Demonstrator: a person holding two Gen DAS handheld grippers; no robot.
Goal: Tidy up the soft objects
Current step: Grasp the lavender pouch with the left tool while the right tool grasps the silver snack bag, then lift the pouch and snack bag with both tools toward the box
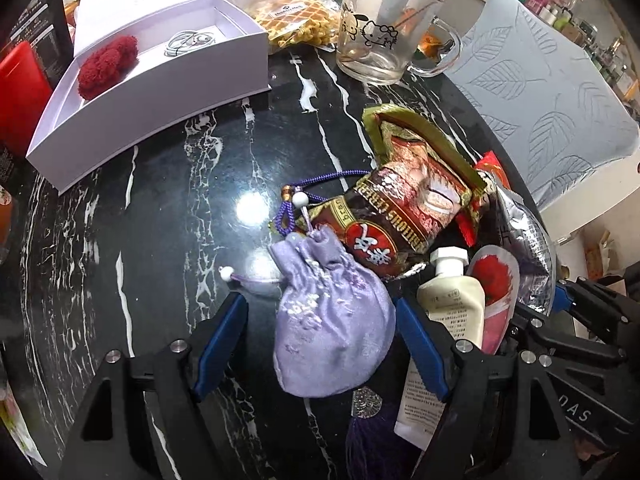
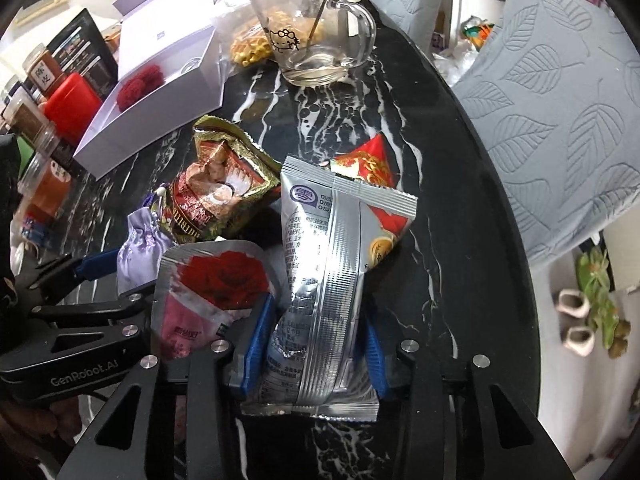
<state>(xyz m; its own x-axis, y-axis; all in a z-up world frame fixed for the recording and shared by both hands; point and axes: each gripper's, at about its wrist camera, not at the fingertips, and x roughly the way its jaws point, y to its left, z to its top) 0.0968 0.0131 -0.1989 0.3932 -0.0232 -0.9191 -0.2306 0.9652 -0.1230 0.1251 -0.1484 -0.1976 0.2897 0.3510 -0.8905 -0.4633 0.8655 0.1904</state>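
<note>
Beneath right wrist, silver packet (image 2: 320, 312), pinched

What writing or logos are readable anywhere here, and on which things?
"GenRobot.AI": left tongs, on the arm.
"陈皮": jar label.
"UTRITIOUS CEREAL", partly hidden: brown packet.
Hello Kitty drawing, no words: glass mug.
Silver packet, white tube, rose pouch: print too small to read.

- My left tongs (image 1: 320, 320) straddle the lilac pouch (image 1: 332, 328) on the black counter (image 1: 180, 208), pads not pressing it.
- The white box (image 1: 160, 92) sits far left.
</note>
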